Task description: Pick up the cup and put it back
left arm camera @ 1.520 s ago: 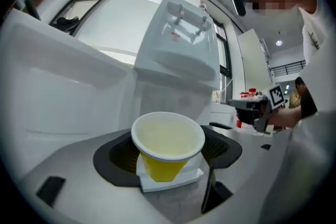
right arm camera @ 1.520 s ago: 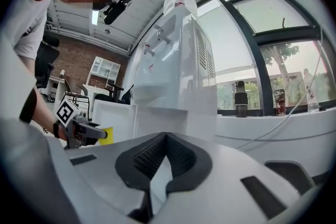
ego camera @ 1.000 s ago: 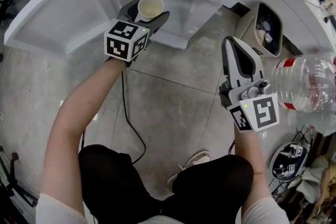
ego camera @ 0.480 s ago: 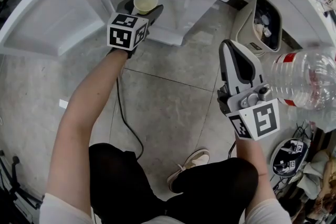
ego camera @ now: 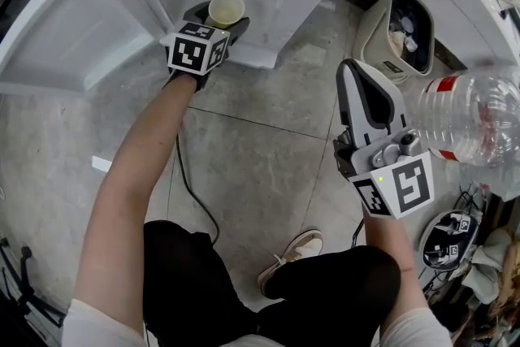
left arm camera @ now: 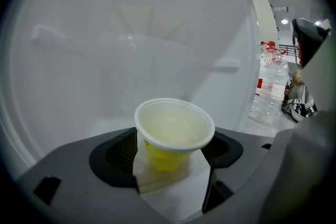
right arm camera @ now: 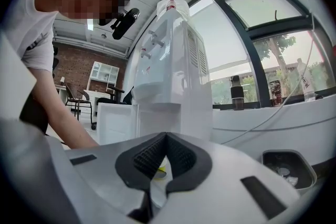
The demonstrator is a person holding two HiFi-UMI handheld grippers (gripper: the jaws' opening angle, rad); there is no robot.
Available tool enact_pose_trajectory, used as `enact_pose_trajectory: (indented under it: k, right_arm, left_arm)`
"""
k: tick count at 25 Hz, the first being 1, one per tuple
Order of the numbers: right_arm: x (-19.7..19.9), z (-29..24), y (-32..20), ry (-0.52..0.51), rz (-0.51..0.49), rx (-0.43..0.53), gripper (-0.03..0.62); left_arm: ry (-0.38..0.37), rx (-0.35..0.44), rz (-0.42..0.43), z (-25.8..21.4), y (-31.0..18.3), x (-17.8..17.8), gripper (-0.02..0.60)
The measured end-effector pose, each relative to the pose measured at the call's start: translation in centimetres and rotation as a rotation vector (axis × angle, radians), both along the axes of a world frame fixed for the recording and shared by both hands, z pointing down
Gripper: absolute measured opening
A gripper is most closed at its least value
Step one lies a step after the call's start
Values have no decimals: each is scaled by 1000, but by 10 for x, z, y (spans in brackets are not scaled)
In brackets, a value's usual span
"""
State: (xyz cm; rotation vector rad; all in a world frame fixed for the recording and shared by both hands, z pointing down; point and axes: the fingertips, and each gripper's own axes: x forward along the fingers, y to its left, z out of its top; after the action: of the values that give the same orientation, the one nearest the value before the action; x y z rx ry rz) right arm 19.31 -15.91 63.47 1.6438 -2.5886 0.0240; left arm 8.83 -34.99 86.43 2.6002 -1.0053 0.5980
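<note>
- Down low, inside the open cupboard of the white water dispenser, the left gripper has its two jaws squeezed on the cup.
- The cup is yellow with a white rim. It stands upright, and the dark pads hold its sides just under the rim.
- The cup sits right over a white ledge at the front edge of the cupboard. You cannot tell if its bottom touches the ledge.
- The back wall of the cupboard is well behind the cup, and there is free room on both sides of it.
- The white door hangs open on the left, near the left arm.
- The right gripper is pinched shut with nothing in it. It is held out flat over the floor, well apart from the cup, with its tip pointing at the dispenser.
- A big clear bottle with a red band is just beside the right gripper, on its right side.
- A bin stands past the right gripper's tip, near the white wall.
- Grey floor tiles lie bare between the two arms.
- A black cable runs along the floor under the left arm.
- A shoe rests on the floor between the person's knees.
</note>
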Motion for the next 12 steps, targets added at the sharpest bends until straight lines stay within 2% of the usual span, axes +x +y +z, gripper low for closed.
enact_pose_trajectory:
  k: [7, 12]
  right_arm:
    - [-2, -1, -2, -17, -1, 5, 18]
    - [-6, -2, -5, -22, -1, 10, 18]
  left_arm:
    - [-25, 33, 4, -1, -1, -8, 431]
    - [-42, 59, 55, -8, 8, -4, 445]
